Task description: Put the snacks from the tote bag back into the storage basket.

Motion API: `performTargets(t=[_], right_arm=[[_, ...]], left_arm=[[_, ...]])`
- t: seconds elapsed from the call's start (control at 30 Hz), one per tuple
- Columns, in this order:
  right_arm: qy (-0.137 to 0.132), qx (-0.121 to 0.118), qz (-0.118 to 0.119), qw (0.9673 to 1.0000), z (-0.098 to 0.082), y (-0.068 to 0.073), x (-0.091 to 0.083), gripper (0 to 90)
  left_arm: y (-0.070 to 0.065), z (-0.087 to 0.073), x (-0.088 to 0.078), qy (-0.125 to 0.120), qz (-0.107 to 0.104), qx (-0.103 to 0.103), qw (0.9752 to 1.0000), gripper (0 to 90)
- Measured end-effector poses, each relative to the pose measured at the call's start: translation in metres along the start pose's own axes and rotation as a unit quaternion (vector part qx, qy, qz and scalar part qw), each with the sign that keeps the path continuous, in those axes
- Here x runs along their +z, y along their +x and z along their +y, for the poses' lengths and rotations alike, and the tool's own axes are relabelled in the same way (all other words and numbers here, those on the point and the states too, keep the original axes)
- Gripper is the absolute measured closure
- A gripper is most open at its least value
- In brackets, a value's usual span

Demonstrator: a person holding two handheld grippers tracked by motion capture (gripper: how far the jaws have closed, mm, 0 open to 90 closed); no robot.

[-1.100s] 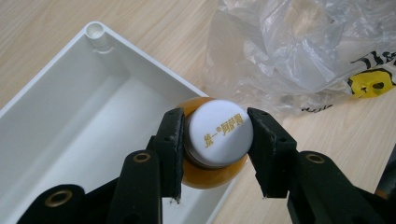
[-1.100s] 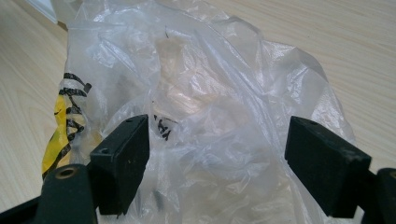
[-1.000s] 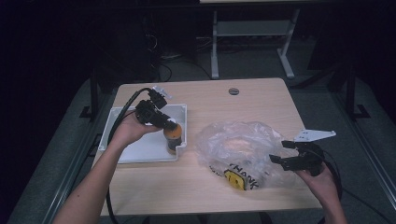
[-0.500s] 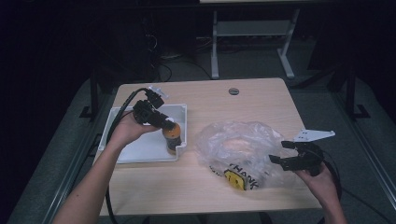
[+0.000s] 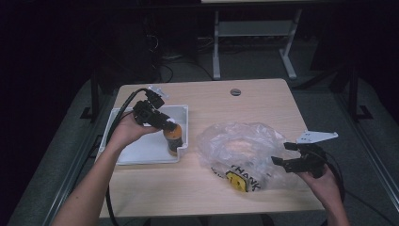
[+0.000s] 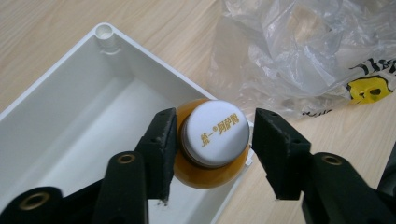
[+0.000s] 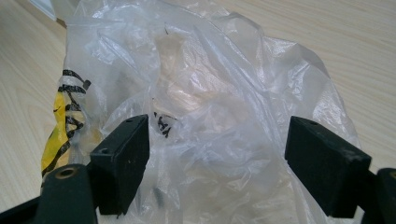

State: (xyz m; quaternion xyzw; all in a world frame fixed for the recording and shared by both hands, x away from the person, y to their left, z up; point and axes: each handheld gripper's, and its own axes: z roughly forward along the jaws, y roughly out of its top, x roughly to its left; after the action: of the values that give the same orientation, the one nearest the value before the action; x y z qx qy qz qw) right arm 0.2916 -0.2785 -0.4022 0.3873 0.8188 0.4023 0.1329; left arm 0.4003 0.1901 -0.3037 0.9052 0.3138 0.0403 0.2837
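Left gripper view: left gripper (image 6: 212, 154) has just been opening, its jaws loose around the bottle (image 6: 212, 142), which stands in the tray (image 6: 70, 126) corner below. Lifting askew could tip it over the rim. Right gripper (image 7: 217, 158) gapes before the bag (image 7: 210, 84).

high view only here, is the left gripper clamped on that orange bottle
observer: No. In the left gripper view, the left gripper has just been opening its jaws, and a gap shows between one jaw and the bottle.
operator: bottle inside the tray?
observer: Yes, upright by the tray wall nearest the bag.
operator: right gripper on the bag?
observer: No. In the right gripper view, the right gripper is open, with the bag's film between its jaws, unpinched.
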Motion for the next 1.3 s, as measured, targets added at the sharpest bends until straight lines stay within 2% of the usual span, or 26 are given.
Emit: performTargets(t=[0.17, 0.27, 0.3, 0.37, 0.4, 0.73, 0.83, 0.87, 0.97, 1.3], right_arm=[[0.001, 0.001, 0.000, 1.0000, 0.000, 0.000, 0.000, 21.5], [0.001, 0.001, -0.001, 1.0000, 0.000, 0.000, 0.000, 21.5], [0.001, 0.001, -0.001, 1.0000, 0.000, 0.000, 0.000, 21.5], [0.000, 0.003, -0.003, 1.0000, 0.000, -0.001, -0.001, 21.4], [0.000, 0.004, -0.003, 1.0000, 0.000, -0.001, -0.001, 21.4], [0.003, 0.008, -0.004, 1.0000, -0.001, -0.003, 0.000, 21.3], [0.003, 0.009, -0.004, 0.9999, -0.002, -0.003, 0.000, 21.4], [0.002, 0.008, -0.005, 1.0000, -0.002, -0.004, 0.000, 21.4], [0.003, 0.008, -0.005, 1.0000, -0.002, -0.004, 0.000, 21.3], [0.001, 0.009, -0.007, 0.9999, -0.003, -0.005, 0.000, 21.3]], left_arm=[[-0.001, -0.001, -0.004, -0.004, -0.003, 0.005, 1.0000, 45.0], [-0.003, -0.001, -0.006, -0.015, -0.005, 0.001, 0.9999, 44.5], [-0.002, -0.001, -0.008, -0.011, -0.002, 0.008, 0.9999, 44.3], [-0.003, -0.002, -0.010, -0.019, -0.002, 0.000, 0.9998, 43.4], [-0.002, -0.003, -0.012, -0.016, 0.000, 0.007, 0.9998, 43.2], [-0.002, -0.009, -0.019, -0.040, 0.008, -0.007, 0.9991, 41.5], [-0.003, -0.011, -0.023, -0.033, 0.007, 0.002, 0.9994, 41.3], [-0.004, -0.013, -0.023, -0.043, 0.008, -0.004, 0.9990, 41.1], [-0.004, -0.015, -0.025, -0.048, 0.009, -0.006, 0.9988, 40.3], [-0.004, -0.025, -0.029, -0.054, 0.008, -0.008, 0.9985, 37.9]])
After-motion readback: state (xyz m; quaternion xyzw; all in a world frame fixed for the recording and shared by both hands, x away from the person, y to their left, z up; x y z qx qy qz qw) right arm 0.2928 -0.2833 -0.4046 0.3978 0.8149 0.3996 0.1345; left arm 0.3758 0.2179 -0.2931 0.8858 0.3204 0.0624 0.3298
